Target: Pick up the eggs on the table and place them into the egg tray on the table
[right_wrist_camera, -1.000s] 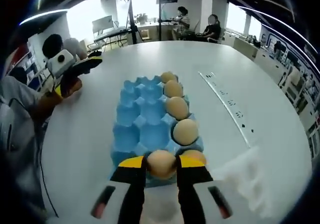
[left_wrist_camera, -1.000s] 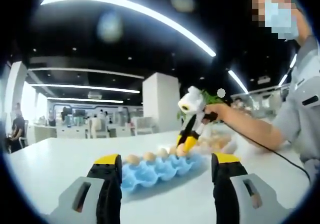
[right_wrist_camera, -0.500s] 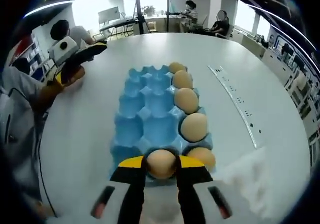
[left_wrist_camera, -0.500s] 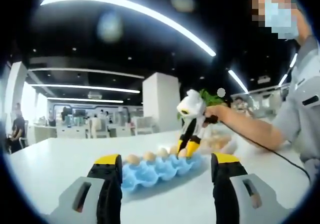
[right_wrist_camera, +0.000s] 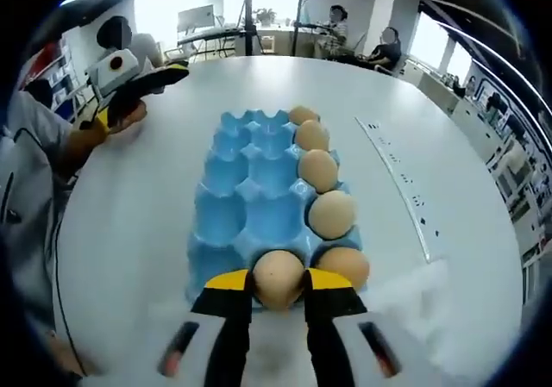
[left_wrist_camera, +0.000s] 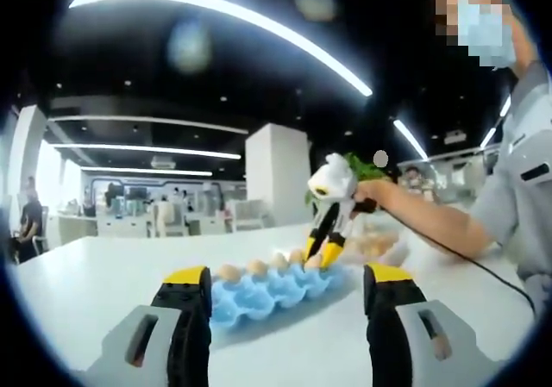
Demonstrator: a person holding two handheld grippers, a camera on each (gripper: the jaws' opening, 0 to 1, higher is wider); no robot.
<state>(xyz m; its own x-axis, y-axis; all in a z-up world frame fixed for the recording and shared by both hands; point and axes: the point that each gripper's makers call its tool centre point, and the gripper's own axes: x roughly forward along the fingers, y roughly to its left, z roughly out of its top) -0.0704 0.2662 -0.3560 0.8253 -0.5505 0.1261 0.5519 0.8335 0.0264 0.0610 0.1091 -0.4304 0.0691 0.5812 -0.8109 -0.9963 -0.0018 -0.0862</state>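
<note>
A blue egg tray [right_wrist_camera: 244, 208] lies on the white table [right_wrist_camera: 147, 223], and several brown eggs [right_wrist_camera: 319, 169] fill its right column. My right gripper [right_wrist_camera: 278, 284] is shut on one more egg [right_wrist_camera: 278, 271], held low over the near cell of the middle column, beside the nearest egg [right_wrist_camera: 347, 266]. In the left gripper view the right gripper [left_wrist_camera: 321, 253] dips its yellow tips to the far end of the tray [left_wrist_camera: 263, 296]. My left gripper [left_wrist_camera: 287, 277] stands open and wide with nothing between its fingers, short of the tray. In the right gripper view it [right_wrist_camera: 164, 75] rests in a hand at the far left.
A clear plastic bag [right_wrist_camera: 418, 305] lies right of the tray; in the left gripper view the bag [left_wrist_camera: 375, 245] holds more eggs. A thin marked strip [right_wrist_camera: 397, 180] runs along the table's right side. The person's arm [left_wrist_camera: 431, 219] reaches in from the right. People sit at far desks.
My right gripper has come lower and closer over the tray's near end with the egg still in it. The left gripper has stayed in place.
</note>
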